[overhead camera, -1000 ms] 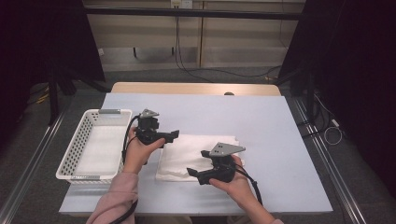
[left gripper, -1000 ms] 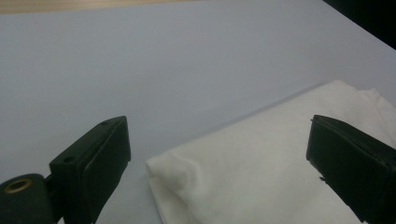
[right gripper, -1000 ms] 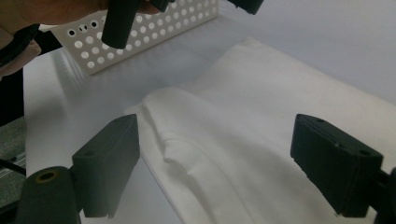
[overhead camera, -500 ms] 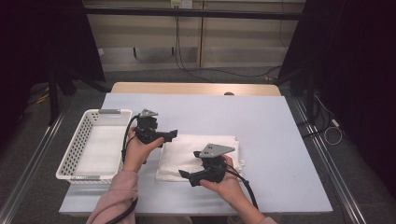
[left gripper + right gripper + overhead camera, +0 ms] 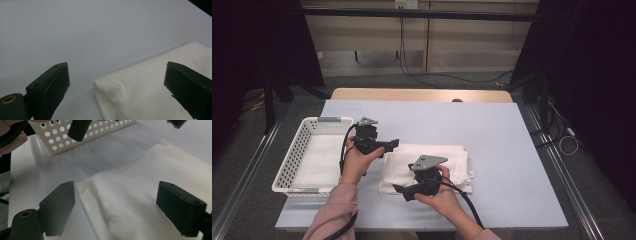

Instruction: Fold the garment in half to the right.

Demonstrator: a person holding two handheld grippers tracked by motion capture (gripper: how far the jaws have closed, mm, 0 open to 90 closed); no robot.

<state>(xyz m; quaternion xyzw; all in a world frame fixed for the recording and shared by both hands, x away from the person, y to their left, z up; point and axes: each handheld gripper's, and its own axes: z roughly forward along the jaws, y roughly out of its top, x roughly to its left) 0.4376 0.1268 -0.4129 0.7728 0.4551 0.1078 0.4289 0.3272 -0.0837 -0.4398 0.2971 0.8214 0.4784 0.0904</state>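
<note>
Hand-held grippers (image 5: 398, 189) (image 5: 393, 143) gape, empty, above folded towel (image 5: 452, 156)

Left hand-held gripper (image 5: 384, 145) wide open; right hand-held gripper (image 5: 404, 192) likewise

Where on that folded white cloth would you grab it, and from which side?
Probably at its two corners nearest the basket. The folded cloth lies flat, and there its layered edge stands a little off the table, so a jaw could slip under. Both tongs, left and right, are open and aimed at those corners.
</note>
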